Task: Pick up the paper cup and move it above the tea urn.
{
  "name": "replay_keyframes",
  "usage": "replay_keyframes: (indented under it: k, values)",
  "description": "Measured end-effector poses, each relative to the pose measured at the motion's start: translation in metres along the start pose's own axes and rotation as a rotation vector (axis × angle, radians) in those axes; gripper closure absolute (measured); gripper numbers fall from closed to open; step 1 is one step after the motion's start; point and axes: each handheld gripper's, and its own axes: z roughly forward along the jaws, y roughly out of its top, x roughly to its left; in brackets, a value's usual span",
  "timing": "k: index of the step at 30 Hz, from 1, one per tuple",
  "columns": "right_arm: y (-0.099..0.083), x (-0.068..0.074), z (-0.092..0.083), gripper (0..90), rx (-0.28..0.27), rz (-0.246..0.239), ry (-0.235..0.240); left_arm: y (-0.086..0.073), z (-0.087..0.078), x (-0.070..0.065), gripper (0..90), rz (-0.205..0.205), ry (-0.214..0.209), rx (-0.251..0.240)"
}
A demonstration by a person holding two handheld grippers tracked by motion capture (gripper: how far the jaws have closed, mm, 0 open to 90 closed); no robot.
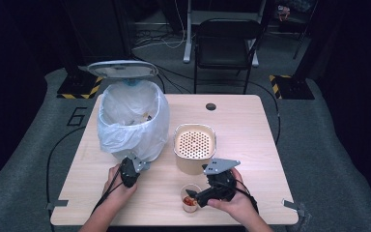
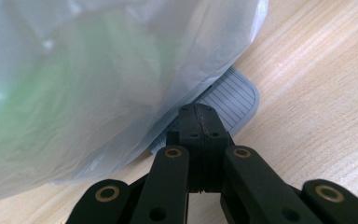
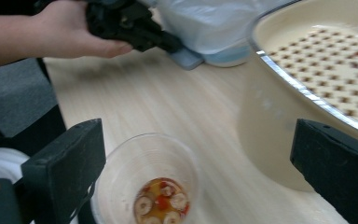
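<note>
The counter (image 1: 251, 145) is light wood. Biggest thing on it is the bin (image 1: 133, 123), lined with a white bag, lid (image 1: 122, 69) flipped up at its 12 o'clock, sitting toward 10 o'clock from the counter's middle. Next down is the cream pot (image 1: 194, 147) with the perforated insert, pretty much dead center.

Your left hand (image 1: 118, 186) comes in from 7 o'clock, wrist low on the wood, with the left gripper (image 1: 131, 170) angled toward 1 o'clock into the bin's base. In the left gripper view its jaws are clenched together with nothing between them, and their tips sit on the ribbed grey pedal (image 2: 235, 98) poking out under the bag (image 2: 98, 79).

Your right hand (image 1: 236, 200) comes in from 5 o'clock, and the right gripper (image 1: 195, 197) is turned toward 9 o'clock, level with the small clear cup (image 1: 190, 198) just at 6 o'clock of the pot. In the right gripper view the jaws are spread wide and released, the cup (image 3: 149, 182) low between them, not gripped, with a bit of orange liquid and sliced pieces in the bottom.
</note>
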Motion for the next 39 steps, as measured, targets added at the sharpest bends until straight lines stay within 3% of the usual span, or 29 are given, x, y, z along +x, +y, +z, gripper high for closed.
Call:
replay_keyframes:
  k: [7,13,17,18,24,31,37,39]
  values:
    - [-0.015,0.015,0.021,0.4,0.045,-0.031,0.057,0.000,0.000,-0.001,90.0,-0.003,0.006,0.000]
    - [-0.024,0.020,0.034,1.4,0.090,-0.052,0.052,0.000,0.001,-0.002,90.0,-0.016,-0.003,-0.004]
    - [-0.030,0.022,0.042,10.4,0.113,-0.067,0.031,0.000,0.001,-0.001,90.0,-0.024,-0.012,-0.003]
    - [-0.032,0.022,0.044,18.9,0.124,-0.096,0.012,0.000,0.001,-0.001,90.0,-0.024,-0.011,-0.004]
    - [-0.033,0.020,0.042,21.5,0.115,-0.087,0.008,0.000,0.001,-0.001,90.0,-0.023,-0.011,-0.004]
    - [-0.034,0.007,0.033,22.1,0.110,-0.059,-0.024,0.000,0.000,-0.001,90.0,-0.014,-0.007,0.008]
    - [-0.033,-0.013,0.015,22.4,0.104,-0.019,-0.084,0.000,0.000,-0.001,90.0,-0.014,-0.007,0.008]
    - [-0.035,-0.029,0.002,22.4,0.101,-0.001,-0.139,0.000,0.000,-0.001,90.0,-0.015,-0.007,0.008]
